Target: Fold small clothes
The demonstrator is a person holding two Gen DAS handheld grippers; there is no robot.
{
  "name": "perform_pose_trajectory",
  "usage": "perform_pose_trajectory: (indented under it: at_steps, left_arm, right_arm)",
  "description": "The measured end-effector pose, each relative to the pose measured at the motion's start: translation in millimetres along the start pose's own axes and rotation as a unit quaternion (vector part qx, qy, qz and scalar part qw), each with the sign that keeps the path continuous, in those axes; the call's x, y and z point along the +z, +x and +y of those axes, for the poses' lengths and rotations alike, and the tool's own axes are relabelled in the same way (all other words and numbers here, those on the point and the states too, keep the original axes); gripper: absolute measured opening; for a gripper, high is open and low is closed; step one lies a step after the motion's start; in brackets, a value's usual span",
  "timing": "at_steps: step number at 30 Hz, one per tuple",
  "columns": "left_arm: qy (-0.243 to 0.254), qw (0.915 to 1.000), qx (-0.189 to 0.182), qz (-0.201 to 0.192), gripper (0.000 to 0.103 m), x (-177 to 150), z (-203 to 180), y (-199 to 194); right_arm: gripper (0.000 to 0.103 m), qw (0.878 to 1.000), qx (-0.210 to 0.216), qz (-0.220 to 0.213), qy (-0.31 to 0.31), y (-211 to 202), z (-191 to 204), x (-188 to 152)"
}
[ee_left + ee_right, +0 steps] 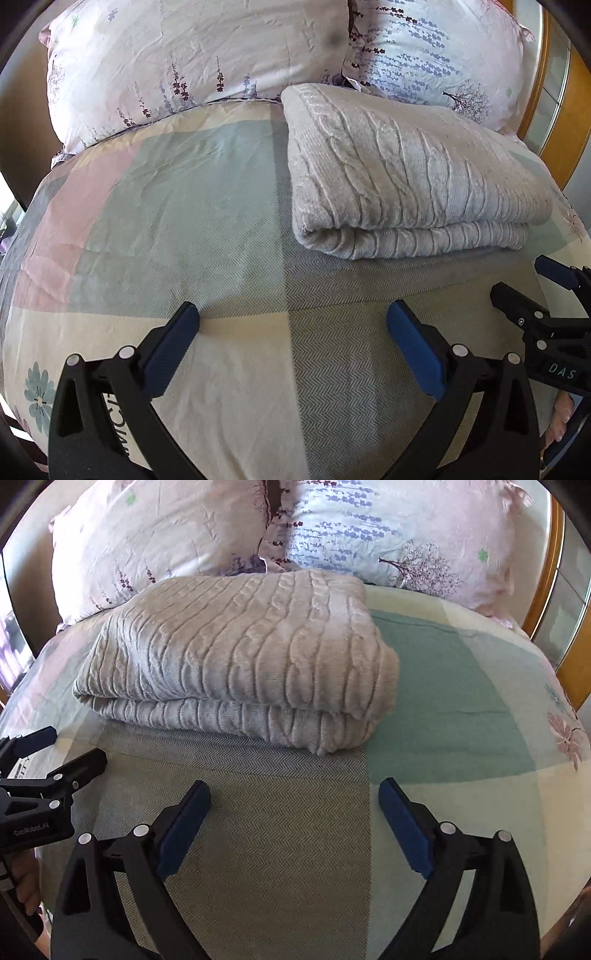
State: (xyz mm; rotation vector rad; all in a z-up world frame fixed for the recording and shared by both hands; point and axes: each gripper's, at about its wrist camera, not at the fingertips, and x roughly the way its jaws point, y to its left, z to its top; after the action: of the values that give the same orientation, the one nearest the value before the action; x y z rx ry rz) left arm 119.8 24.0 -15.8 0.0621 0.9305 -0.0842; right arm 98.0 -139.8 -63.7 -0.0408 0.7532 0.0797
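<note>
A grey cable-knit sweater (406, 173) lies folded in a thick stack on the patchwork bed cover (166, 206), right of centre in the left wrist view. It fills the middle of the right wrist view (240, 653). My left gripper (291, 314) is open and empty, just above the cover, in front of and left of the sweater. My right gripper (293, 786) is open and empty, in front of the sweater's near right corner. Each gripper shows at the edge of the other's view, the right one (524, 280) and the left one (70, 749).
Two floral pillows (192, 62) (436, 48) lie behind the sweater at the head of the bed. A wooden headboard frame (554, 122) stands at the far right. The bed cover (461, 701) spreads right of the sweater.
</note>
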Motion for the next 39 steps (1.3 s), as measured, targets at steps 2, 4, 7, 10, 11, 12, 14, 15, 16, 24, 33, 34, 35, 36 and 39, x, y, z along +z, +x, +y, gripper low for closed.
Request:
perform_pose_trajectory:
  at_steps: [2, 4, 7, 10, 11, 12, 14, 15, 16, 24, 33, 34, 35, 36, 39]
  left_arm:
    - [0.002, 1.0000, 0.001, 0.001, 0.101, -0.1, -0.9, 0.3]
    - [0.004, 1.0000, 0.000, 0.001, 0.101, 0.5, -0.6, 1.1]
    - [0.005, 1.0000, 0.000, 0.001, 0.101, 0.5, -0.8, 1.3]
    - [0.004, 1.0000, 0.000, 0.001, 0.101, 0.3, -0.8, 1.4]
    - [0.005, 1.0000, 0.000, 0.001, 0.101, 0.4, -0.7, 1.4]
    - [0.005, 1.0000, 0.000, 0.001, 0.101, 0.3, -0.7, 1.5]
    - [0.005, 1.0000, 0.000, 0.001, 0.101, 0.2, -0.8, 1.4]
    - [0.005, 1.0000, 0.000, 0.001, 0.101, 0.1, -0.9, 1.5]
    - [0.005, 1.0000, 0.000, 0.001, 0.101, 0.1, -0.8, 1.5]
    - [0.004, 1.0000, 0.000, 0.001, 0.101, -0.5, -1.0, 1.8]
    - [0.004, 1.0000, 0.000, 0.001, 0.101, -0.6, -0.9, 1.9]
    - [0.004, 1.0000, 0.000, 0.001, 0.101, -0.6, -0.9, 1.9]
    - [0.004, 1.0000, 0.000, 0.001, 0.101, -0.6, -1.0, 1.9]
    - [0.004, 1.0000, 0.000, 0.001, 0.101, -0.6, -0.9, 1.9]
    - [0.004, 1.0000, 0.000, 0.001, 0.101, -0.6, -1.0, 2.0]
  right_arm:
    - [0.095, 1.000, 0.001, -0.001, 0.007, 0.2, -1.2, -0.9]
    - [0.097, 1.000, -0.002, -0.004, 0.006, -0.9, 0.6, -3.3]
    - [0.101, 1.000, -0.009, -0.003, 0.012, 0.3, 1.4, -3.5]
    - [0.102, 1.000, -0.009, 0.002, 0.014, 2.6, 1.1, -1.5]
    - [0.102, 1.000, -0.009, 0.002, 0.014, 2.7, 1.1, -1.4]
    - [0.102, 1.000, -0.009, 0.002, 0.015, 2.7, 1.0, -1.3]
    - [0.102, 1.000, -0.009, 0.002, 0.014, 2.6, 0.7, -1.1]
    - [0.102, 1.000, -0.009, 0.002, 0.014, 2.6, 0.6, -1.0]
    - [0.102, 1.000, -0.009, 0.002, 0.014, 2.6, 0.7, -0.8]
    - [0.102, 1.000, -0.009, 0.002, 0.014, 2.6, 0.5, -0.8]
    - [0.102, 1.000, -0.010, 0.002, 0.015, 2.7, 0.8, -0.5]
    - [0.102, 1.000, -0.010, 0.002, 0.015, 2.7, 0.7, -0.6]
    - [0.102, 1.000, -0.010, 0.002, 0.015, 2.7, 0.7, -0.6]
    - [0.102, 1.000, -0.010, 0.002, 0.015, 2.7, 0.7, -0.6]
    - [0.102, 1.000, -0.010, 0.002, 0.015, 2.8, 0.7, -0.4]
